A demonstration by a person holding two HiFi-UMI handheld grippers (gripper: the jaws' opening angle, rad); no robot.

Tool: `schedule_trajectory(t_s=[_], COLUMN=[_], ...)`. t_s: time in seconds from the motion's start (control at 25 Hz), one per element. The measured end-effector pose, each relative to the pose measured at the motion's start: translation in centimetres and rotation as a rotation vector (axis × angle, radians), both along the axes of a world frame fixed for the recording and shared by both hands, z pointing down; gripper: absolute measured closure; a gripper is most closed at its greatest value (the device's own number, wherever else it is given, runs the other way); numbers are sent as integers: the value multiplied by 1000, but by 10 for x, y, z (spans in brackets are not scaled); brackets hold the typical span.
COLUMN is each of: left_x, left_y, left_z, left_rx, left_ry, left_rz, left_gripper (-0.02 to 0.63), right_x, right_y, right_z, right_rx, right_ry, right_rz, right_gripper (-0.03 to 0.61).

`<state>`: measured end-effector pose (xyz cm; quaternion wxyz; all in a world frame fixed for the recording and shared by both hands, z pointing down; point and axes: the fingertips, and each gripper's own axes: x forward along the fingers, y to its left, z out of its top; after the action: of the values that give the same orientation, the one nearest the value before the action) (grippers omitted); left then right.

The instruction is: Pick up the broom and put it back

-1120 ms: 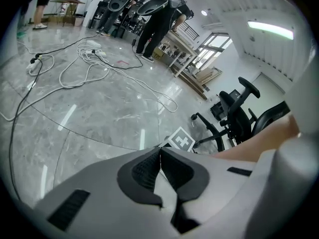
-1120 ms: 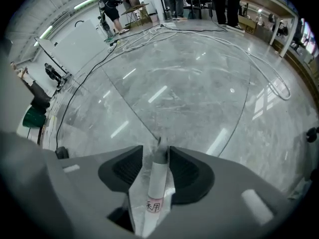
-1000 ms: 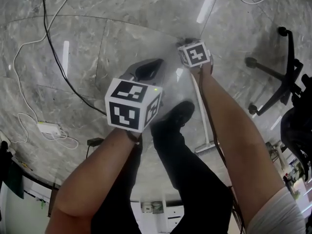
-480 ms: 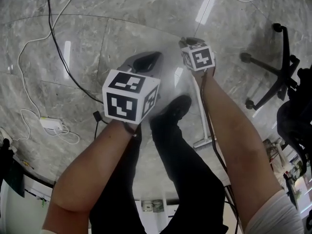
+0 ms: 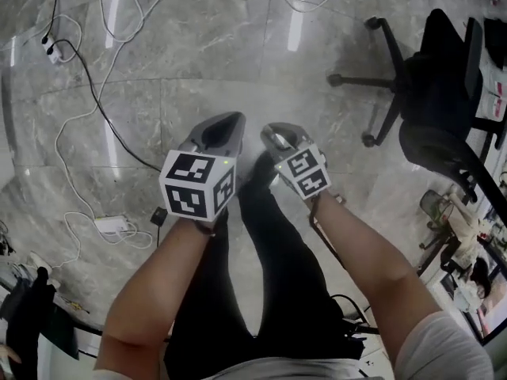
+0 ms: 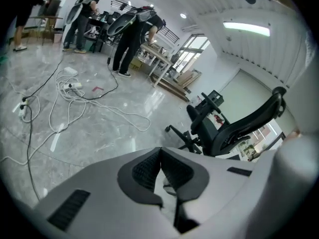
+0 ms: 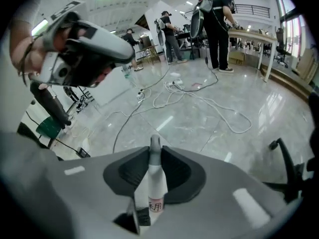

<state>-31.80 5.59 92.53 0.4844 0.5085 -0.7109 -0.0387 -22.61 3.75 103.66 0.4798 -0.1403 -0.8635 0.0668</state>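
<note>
Grey marble floor [image 5: 238, 54], black office chair [image 5: 432, 93] off to the R, well apart from both hands. Left gripper [image 5: 224, 129]: jaws together, nothing in them. Right gripper [image 5: 277, 137]: jaws closing on the broom [image 7: 155, 183], white handle betw the pads, grey tip poking just past them; brush end not in view. Step imo: pickup, grip being firmed up; put-back not yet done. Next needs a solid clamp so the handle can't slip or swing, then a carry to its storage spot (not visible), minding chair + cables [image 5: 87, 93]. Count: 1 office chair, 2 grippers, 1 broom, several loose cables, 1 white power brick [image 5: 115, 226].
</note>
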Motion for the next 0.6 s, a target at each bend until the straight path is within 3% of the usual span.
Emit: schedule_trajectory(t_s=[0.32, 0.6], left_x=[62, 142], left_y=[-36, -94], left_z=[-195, -331], left_rx=[65, 84], left_ry=[-81, -157], left_rz=[226, 428], left_gripper=[606, 606], right_x=[101, 177], right_y=[-13, -98], right_z=[-212, -353], right_rx=[63, 159], right_ry=[-79, -151], right_rz=[36, 288], right_gripper=[500, 500])
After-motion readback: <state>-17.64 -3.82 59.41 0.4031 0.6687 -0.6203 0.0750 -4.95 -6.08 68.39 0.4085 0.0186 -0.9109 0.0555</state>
